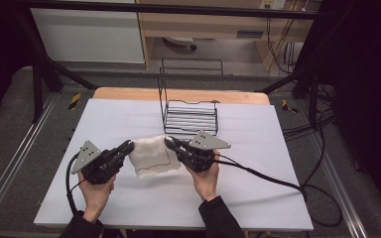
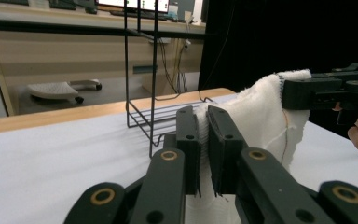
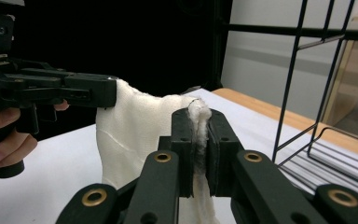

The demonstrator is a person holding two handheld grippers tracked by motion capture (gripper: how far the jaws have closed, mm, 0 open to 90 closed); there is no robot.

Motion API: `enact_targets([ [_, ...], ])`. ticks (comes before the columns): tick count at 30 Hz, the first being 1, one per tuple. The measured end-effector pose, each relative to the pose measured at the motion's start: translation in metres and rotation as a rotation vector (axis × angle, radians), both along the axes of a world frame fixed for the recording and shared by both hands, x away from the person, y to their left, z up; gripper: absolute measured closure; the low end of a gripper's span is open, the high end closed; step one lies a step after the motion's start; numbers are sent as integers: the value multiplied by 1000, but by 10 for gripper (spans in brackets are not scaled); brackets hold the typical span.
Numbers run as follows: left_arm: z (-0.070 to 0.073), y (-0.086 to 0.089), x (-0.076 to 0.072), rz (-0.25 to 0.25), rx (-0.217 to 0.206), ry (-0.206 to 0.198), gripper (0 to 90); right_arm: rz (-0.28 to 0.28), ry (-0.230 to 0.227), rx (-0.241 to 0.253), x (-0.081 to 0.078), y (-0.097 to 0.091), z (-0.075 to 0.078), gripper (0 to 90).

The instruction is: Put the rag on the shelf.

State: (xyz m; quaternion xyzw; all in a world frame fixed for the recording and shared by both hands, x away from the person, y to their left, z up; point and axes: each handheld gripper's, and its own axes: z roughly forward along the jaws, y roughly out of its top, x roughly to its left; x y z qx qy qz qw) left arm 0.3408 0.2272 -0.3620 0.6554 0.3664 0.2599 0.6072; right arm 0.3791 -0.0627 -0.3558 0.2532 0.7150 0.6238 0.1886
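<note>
A white cloth (image 1: 150, 155) hangs stretched between my two grippers above the white table cover (image 1: 129, 119). My left gripper (image 1: 129, 145) is shut on the cloth's left top corner, and my right gripper (image 1: 169, 142) is shut on its right top corner. In the left gripper view the cloth (image 2: 261, 116) is pinched between my jaws (image 2: 204, 116), with the other gripper (image 2: 326, 91) holding its far corner. In the right gripper view the cloth (image 3: 135, 130) is bunched between my jaws (image 3: 199, 122), and the other gripper (image 3: 60, 91) clamps the opposite corner.
A black wire rack (image 1: 188, 111) stands just behind the cloth at the table's middle back. A thick black cable (image 1: 268, 176) trails from the right gripper across the table to the right edge. The wooden table edge (image 1: 129, 93) runs along the back.
</note>
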Motion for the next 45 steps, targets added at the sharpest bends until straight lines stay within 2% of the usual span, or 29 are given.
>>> enact_targets([
  [10, 17, -7, 7, -8, -25, -36, 835, -21, -41, 17, -2, -8, 15, 836],
  [20, 34, -16, 16, -9, -47, -101, 834, -49, -100, 36, -5, -14, 34, 836],
  [27, 42, -22, 23, -21, -74, -124, 834, -71, -130, 43, -3, -20, 45, 836],
  [30, 46, -25, 26, -22, -95, -136, 835, -81, -143, 55, -3, -23, 48, 836],
  [39, 59, -32, 32, -25, -121, -172, 834, -102, -180, 87, -1, -28, 59, 836],
  [45, 66, -35, 36, -30, -115, -186, 835, -112, -201, 91, 0, -31, 66, 836],
])
